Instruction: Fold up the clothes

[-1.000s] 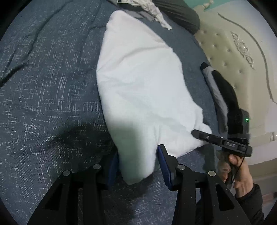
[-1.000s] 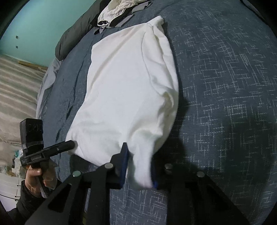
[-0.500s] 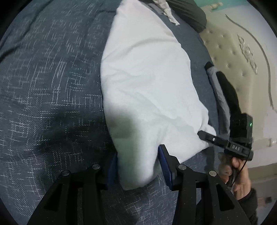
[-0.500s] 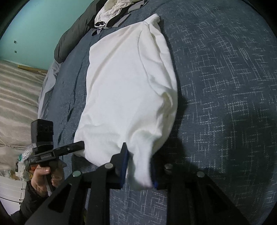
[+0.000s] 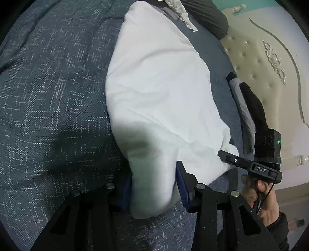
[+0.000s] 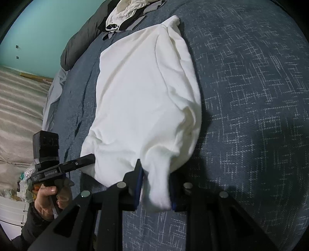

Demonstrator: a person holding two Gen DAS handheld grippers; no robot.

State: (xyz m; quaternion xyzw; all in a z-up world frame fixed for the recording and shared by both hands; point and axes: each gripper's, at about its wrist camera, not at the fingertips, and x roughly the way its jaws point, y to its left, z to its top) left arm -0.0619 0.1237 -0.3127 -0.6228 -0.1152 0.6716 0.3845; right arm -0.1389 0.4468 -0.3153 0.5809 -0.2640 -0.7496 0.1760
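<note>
White garment [image 5: 158, 92] lies lengthwise on the blue patterned bedspread [image 5: 54, 108], its near corners lifted. Left gripper [image 5: 154, 191]: jaws have just been closing, one corner bunched between the blue pads; right gripper [image 6: 154, 191]: jaws clenched on the other corner. Dark clothes pile [image 6: 123, 17] beyond the garment's far end.

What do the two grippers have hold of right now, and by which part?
Both hold the white garment by its near edge: the left gripper at one near corner, its jaws just closing further on the cloth; the right gripper clamped on the other.
</note>
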